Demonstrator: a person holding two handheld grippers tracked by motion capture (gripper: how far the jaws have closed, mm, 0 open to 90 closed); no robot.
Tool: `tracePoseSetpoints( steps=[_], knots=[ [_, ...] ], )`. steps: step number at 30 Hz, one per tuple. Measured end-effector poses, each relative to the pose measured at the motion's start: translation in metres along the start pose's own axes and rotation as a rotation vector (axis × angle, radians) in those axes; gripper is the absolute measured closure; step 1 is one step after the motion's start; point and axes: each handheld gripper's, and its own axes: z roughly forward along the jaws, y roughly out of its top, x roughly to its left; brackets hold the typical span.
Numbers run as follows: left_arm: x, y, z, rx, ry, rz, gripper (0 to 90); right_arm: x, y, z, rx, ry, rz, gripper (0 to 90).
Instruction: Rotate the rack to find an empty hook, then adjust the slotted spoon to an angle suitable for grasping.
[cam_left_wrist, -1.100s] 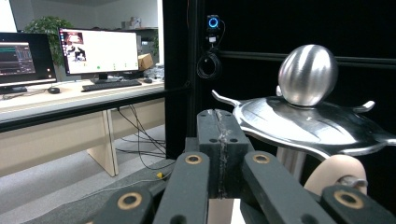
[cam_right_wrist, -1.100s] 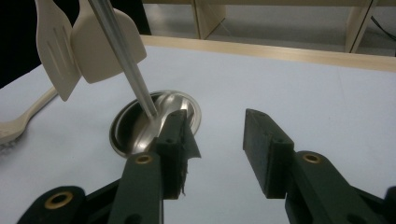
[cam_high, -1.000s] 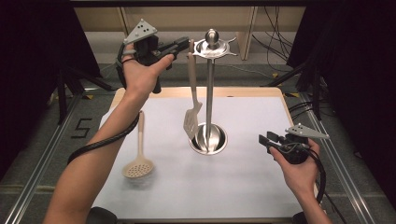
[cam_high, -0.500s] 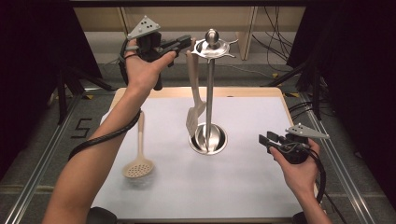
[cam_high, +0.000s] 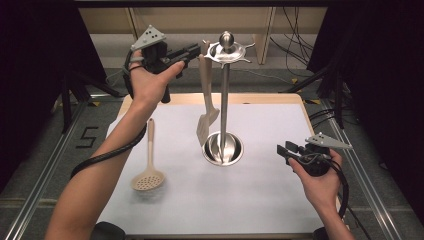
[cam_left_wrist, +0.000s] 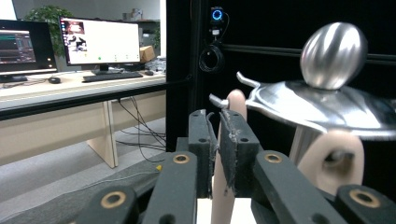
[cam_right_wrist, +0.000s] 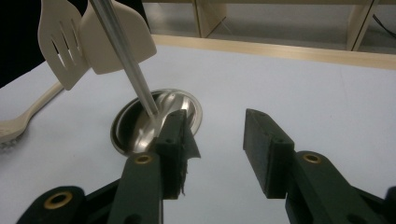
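A steel utensil stand (cam_high: 223, 145) rises from the mat's middle, its hooked top plate (cam_left_wrist: 322, 105) close in the left gripper view. A beige spatula (cam_high: 206, 117) hangs from a hook. My left gripper (cam_high: 195, 50) is level at the top of the spatula's handle (cam_left_wrist: 223, 191). Its jaws have just been opening and stand slightly apart, with the handle between them (cam_left_wrist: 218, 135). A second beige utensil (cam_left_wrist: 331, 158) hangs beside it. At the table's right, my right gripper (cam_high: 287, 152) stands open and empty, pointing at the stand's base (cam_right_wrist: 154, 119).
A beige skimmer spoon (cam_high: 148, 175) lies flat on the white mat (cam_high: 260, 200), left of the stand. In the right gripper view, a slotted blade (cam_right_wrist: 60, 42) and a solid blade (cam_right_wrist: 121, 42) hang side by side. Black curtains flank the table.
The left gripper's jaws have parted a little around the spatula's handle, and the hanging spatula has swung slightly. The right hand has not moved.
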Motion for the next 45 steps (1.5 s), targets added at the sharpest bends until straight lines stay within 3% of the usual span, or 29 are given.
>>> tracePoseSetpoints(
  steps=[4,5,9,10,13,16,20,22,25,26,28,30,31,32,33,36,37,39,40,41,45],
  knots=[
    [0.006,-0.006,-0.016,0.003,0.028,0.008,72.8,-0.001,0.001,0.000,-0.006,0.007,-0.008,60.5],
    [0.008,-0.009,-0.020,0.007,0.037,0.011,69.9,0.001,0.001,0.000,-0.005,0.003,0.022,60.5],
    [0.020,-0.025,-0.034,0.032,0.079,0.022,55.4,-0.003,0.000,0.000,-0.006,-0.003,-0.017,60.5],
    [0.022,-0.030,-0.037,0.045,0.090,0.001,53.4,-0.003,0.000,0.000,-0.007,-0.012,-0.025,60.4],
    [0.029,-0.043,-0.045,0.065,0.114,-0.016,48.8,-0.002,0.000,0.000,-0.010,0.004,-0.007,60.4],
    [0.034,-0.054,-0.052,0.081,0.135,-0.024,45.5,-0.004,0.000,0.000,-0.010,-0.008,-0.029,60.2],
    [0.038,-0.067,-0.059,0.102,0.172,-0.036,42.6,-0.005,0.001,0.000,-0.006,-0.011,-0.034,60.1],
    [0.040,-0.075,-0.063,0.124,0.186,-0.041,42.2,-0.001,0.000,-0.001,0.006,-0.001,0.010,60.1],
    [0.043,-0.085,-0.066,0.146,0.213,-0.057,42.4,-0.005,0.001,-0.002,-0.017,-0.018,-0.047,60.0],
    [0.044,-0.087,-0.066,0.150,0.216,-0.064,42.4,-0.003,0.000,-0.003,-0.011,-0.011,-0.004,60.0],
    [0.046,-0.092,-0.067,0.156,0.225,-0.085,42.5,-0.003,0.001,-0.004,-0.002,-0.020,0.010,59.9],
    [0.047,-0.096,-0.066,0.160,0.232,-0.094,42.4,-0.006,0.001,-0.004,-0.009,-0.024,-0.023,59.8],
    [0.047,-0.098,-0.066,0.168,0.233,-0.093,42.4,-0.004,0.001,-0.004,-0.007,-0.019,0.007,59.8],
    [0.047,-0.100,-0.065,0.171,0.232,-0.098,42.3,-0.004,0.001,-0.003,-0.006,-0.020,0.007,59.8],
    [0.047,-0.102,-0.064,0.177,0.232,-0.102,42.3,-0.006,0.001,-0.002,-0.018,-0.024,-0.029,59.8],
    [0.048,-0.107,-0.064,0.205,0.236,-0.106,42.1,-0.003,0.003,-0.003,-0.020,-0.011,0.001,59.8],
    [0.049,-0.108,-0.064,0.208,0.238,-0.108,42.0,-0.006,0.005,-0.003,-0.024,-0.017,-0.039,59.8],
    [0.050,-0.111,-0.065,0.217,0.244,-0.114,42.3,-0.002,0.007,-0.002,-0.024,-0.016,-0.004,59.8],
    [0.050,-0.112,-0.066,0.217,0.244,-0.118,42.4,-0.005,0.009,-0.002,-0.029,-0.008,-0.048,59.8],
    [0.051,-0.113,-0.067,0.220,0.246,-0.122,42.5,-0.002,0.010,-0.004,-0.014,-0.013,-0.013,59.8],
    [0.053,-0.122,-0.068,0.273,0.266,-0.136,42.8,-0.007,0.012,-0.001,-0.034,-0.010,-0.025,59.9]
  ],
)
